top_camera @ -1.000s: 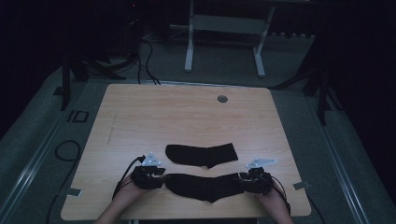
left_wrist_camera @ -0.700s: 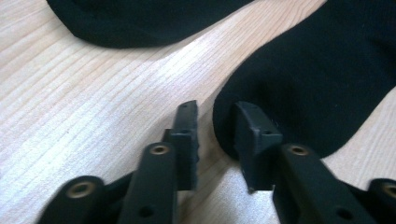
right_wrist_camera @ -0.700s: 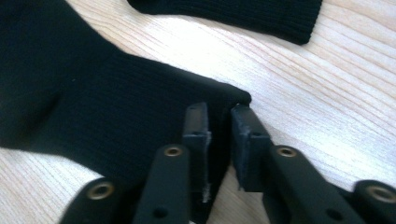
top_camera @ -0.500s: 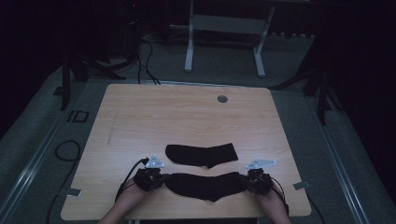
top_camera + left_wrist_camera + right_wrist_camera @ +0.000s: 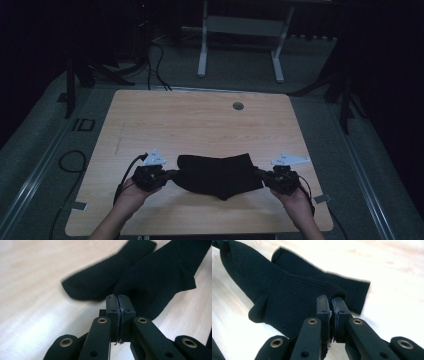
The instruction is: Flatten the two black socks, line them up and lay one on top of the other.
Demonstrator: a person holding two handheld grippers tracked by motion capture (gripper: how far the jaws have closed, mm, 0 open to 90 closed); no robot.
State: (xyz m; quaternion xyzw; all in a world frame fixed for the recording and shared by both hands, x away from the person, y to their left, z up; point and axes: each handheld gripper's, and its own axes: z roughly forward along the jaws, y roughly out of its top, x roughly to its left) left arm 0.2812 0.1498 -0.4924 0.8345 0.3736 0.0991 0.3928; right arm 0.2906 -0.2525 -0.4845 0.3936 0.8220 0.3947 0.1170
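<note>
We hold the near sock [image 5: 220, 176] up off the desk [image 5: 200, 120], stretched left to right. Each claw, left [image 5: 170, 174] and right [image 5: 264, 178], pinches one end. The other sock [image 5: 100, 280] lies just behind.

In the high view we see a dim room: the table [image 5: 210, 125] is softly lit from above, and the surroundings sink into near black. The picture is a little soft and grainy. In both gripper views the wood is very bright, almost washed out. The far sock [image 5: 105, 277] has blurred edges; the jaws close to us are sharp.
</note>
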